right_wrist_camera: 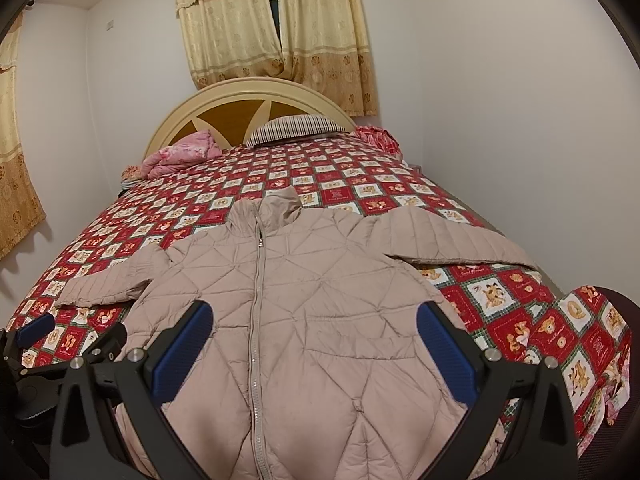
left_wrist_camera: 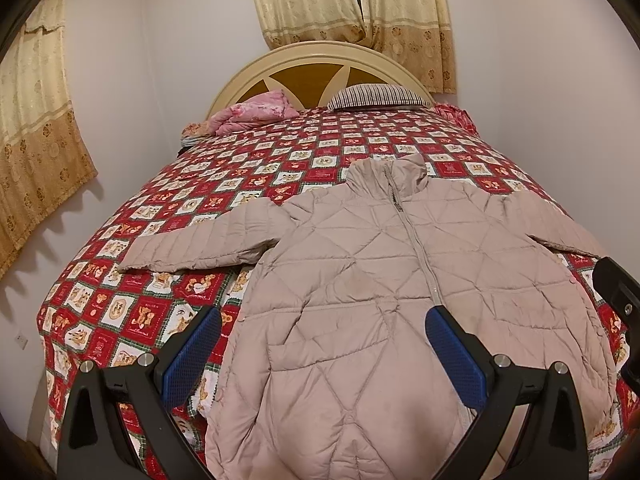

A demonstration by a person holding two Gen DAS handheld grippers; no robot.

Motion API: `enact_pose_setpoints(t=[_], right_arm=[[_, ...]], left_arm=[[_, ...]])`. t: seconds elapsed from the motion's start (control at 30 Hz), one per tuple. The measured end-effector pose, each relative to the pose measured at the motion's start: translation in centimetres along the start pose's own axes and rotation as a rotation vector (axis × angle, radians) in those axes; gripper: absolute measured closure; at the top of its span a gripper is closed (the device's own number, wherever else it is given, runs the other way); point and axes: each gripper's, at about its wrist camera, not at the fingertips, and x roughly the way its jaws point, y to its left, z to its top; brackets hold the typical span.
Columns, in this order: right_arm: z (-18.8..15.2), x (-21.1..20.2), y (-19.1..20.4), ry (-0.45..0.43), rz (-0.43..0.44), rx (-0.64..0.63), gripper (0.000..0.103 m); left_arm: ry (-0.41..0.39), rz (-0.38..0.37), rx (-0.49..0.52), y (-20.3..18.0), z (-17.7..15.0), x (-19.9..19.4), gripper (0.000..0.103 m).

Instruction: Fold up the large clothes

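A beige quilted puffer jacket (left_wrist_camera: 360, 272) (right_wrist_camera: 304, 292) lies front up and zipped on the bed, collar toward the headboard, both sleeves spread sideways. My left gripper (left_wrist_camera: 322, 322) hovers open above the jacket's lower left part, with nothing between its blue pads (left_wrist_camera: 192, 356). Over the lower right part my right gripper (right_wrist_camera: 314, 318) hangs open too, holding nothing. In the right wrist view the left gripper (right_wrist_camera: 36, 330) shows at the far left edge. A black piece of the right gripper (left_wrist_camera: 618, 292) shows at the right edge of the left wrist view.
The bed wears a red checked bear-print cover (left_wrist_camera: 224, 184) (right_wrist_camera: 516, 312). A pink bundle (left_wrist_camera: 256, 114) and a striped pillow (left_wrist_camera: 376, 96) lie at the rounded headboard (right_wrist_camera: 248, 92). White walls close in on both sides; cream curtains (left_wrist_camera: 352, 4) hang behind.
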Motion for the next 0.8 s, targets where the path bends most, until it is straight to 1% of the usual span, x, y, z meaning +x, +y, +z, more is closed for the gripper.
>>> enact_pose_setpoints(t=[0.8], right_arm=[[-0.64,-0.38,0.5,0.006,-0.006,0.01,0.0]], left_arm=[[0.015,-0.008,0.002,-0.19,-0.23,0.55,0.001]])
